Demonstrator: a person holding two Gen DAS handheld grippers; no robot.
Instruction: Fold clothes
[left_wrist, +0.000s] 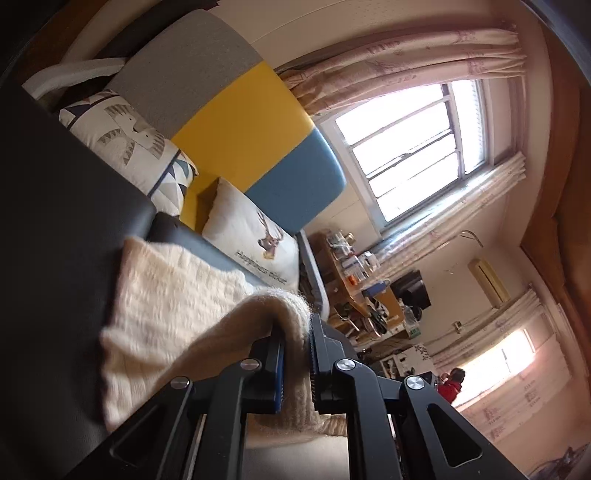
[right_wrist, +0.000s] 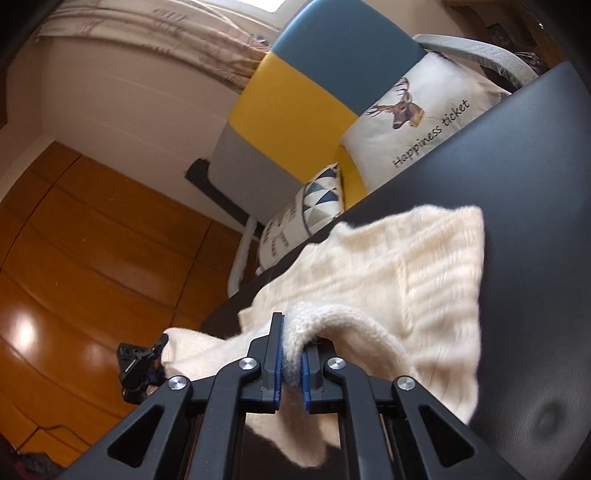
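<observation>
Right wrist view: cream ribbed-knit sweater (right_wrist: 388, 266), fuzzy, draped and rumpled.

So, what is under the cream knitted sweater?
The cream knitted sweater lies on a black leather surface; the part beneath the fabric is covered and cannot be seen.

Occluded, cropped and unresolved regions

The cream knit garment (left_wrist: 166, 295) is motion-blurred at its far edge in both views, and its lower part is cut off behind the left gripper (left_wrist: 295, 354) and the right gripper (right_wrist: 291, 354); its overall shape cannot be determined. The fabric clamped between each pair of pads is hidden. Items on the cluttered desk (left_wrist: 354, 280) are too small to identify. A person in red (left_wrist: 450, 384) is small and partly hidden. The triangle-patterned cushion (right_wrist: 295, 221) is blurred and partly covered.
</observation>
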